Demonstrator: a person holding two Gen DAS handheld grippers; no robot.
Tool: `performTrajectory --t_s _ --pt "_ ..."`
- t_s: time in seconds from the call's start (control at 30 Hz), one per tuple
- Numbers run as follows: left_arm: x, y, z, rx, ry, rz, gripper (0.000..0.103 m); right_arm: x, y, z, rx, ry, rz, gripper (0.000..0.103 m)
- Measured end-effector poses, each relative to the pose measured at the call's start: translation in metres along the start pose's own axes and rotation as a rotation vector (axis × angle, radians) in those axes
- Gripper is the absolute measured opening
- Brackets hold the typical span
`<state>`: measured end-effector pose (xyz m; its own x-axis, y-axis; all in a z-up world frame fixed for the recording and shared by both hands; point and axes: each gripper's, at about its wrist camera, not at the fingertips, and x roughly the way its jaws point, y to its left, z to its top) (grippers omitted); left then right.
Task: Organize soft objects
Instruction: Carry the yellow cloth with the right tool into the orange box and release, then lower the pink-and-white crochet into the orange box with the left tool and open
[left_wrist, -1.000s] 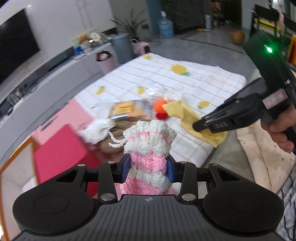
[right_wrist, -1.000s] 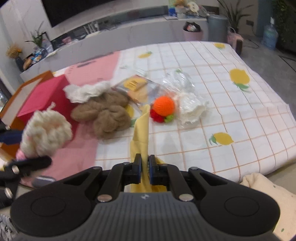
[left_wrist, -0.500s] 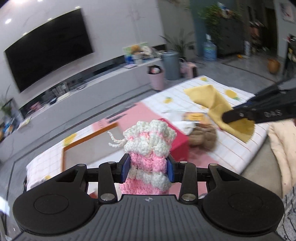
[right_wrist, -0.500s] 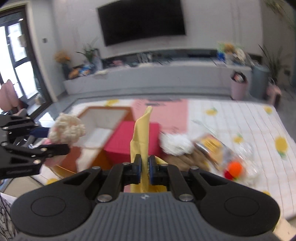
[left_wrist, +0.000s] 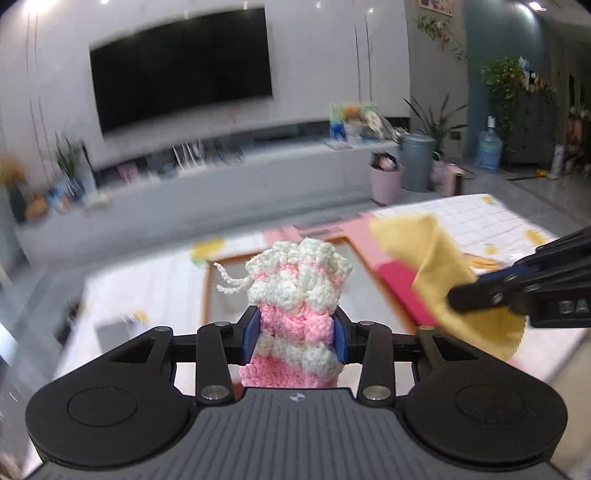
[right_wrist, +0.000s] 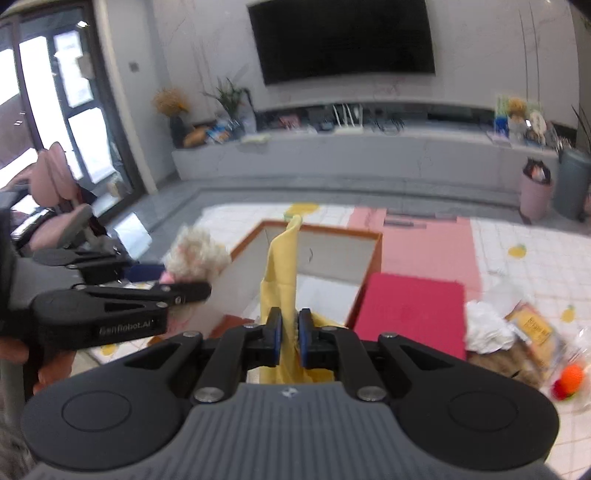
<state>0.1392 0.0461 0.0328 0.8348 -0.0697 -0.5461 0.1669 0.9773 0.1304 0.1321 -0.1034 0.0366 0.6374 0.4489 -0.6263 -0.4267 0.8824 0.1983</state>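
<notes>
In the left wrist view, the foot of the crocheted pouch (left_wrist: 295, 314) is hidden behind the left gripper (left_wrist: 295, 330), and the right gripper (left_wrist: 517, 291) is cut off by the right edge. The lower corner of the yellow cloth (left_wrist: 436, 266) is covered by that gripper. The box (left_wrist: 280, 280) is largely hidden behind the pouch and smeared by motion blur, so its inside cannot be made out. In the right wrist view, the pouch is blurred to a pale tuft. The snack packet (right_wrist: 532, 332) bears print too blurred to be read, and the hand (right_wrist: 22, 354) is cut off by the left edge.
</notes>
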Motion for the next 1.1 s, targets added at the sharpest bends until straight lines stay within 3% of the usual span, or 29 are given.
performTrajectory --t_s 0.1,0.17,0.27,0.4,0.53,0.7,0.8,0.83,0.9,0.93,1.1 --pt "0.019 -0.002 -0.010 0.003 0.051 0.022 0.045 0.043 0.007 0.001 0.037 0.088 0.025 0.007" --pt "0.020 -0.003 -0.018 0.042 0.034 0.046 0.045 0.072 0.013 0.000 0.029 0.163 0.040 0.007" --pt "0.023 0.007 -0.030 0.051 0.035 0.064 0.045 0.109 0.027 -0.007 -0.072 0.249 -0.040 0.007" --pt "0.032 0.030 -0.032 -0.073 0.102 0.041 0.045 0.149 0.031 -0.016 -0.210 0.373 -0.148 0.007" --pt "0.029 0.035 -0.035 -0.013 0.062 0.051 0.045 0.175 0.037 -0.029 -0.427 0.446 -0.279 0.004" --pt "0.031 0.039 -0.037 -0.029 0.070 0.045 0.045 0.195 0.034 -0.030 -0.544 0.509 -0.328 0.005" --pt "0.031 0.050 -0.035 -0.074 0.077 0.022 0.045 0.202 0.035 -0.022 -0.533 0.559 -0.308 0.005" --pt "0.032 0.051 -0.034 -0.082 0.079 0.017 0.045 0.199 0.035 -0.021 -0.515 0.575 -0.282 0.007" --pt "0.031 0.054 -0.033 -0.096 0.080 0.010 0.046 0.198 0.036 -0.019 -0.498 0.602 -0.268 0.031" --pt "0.031 0.055 -0.033 -0.102 0.082 0.009 0.046 0.199 0.037 -0.020 -0.499 0.610 -0.273 0.051" --pt "0.031 0.057 -0.033 -0.105 0.085 0.012 0.046 0.185 0.039 -0.013 -0.417 0.592 -0.226 0.067"
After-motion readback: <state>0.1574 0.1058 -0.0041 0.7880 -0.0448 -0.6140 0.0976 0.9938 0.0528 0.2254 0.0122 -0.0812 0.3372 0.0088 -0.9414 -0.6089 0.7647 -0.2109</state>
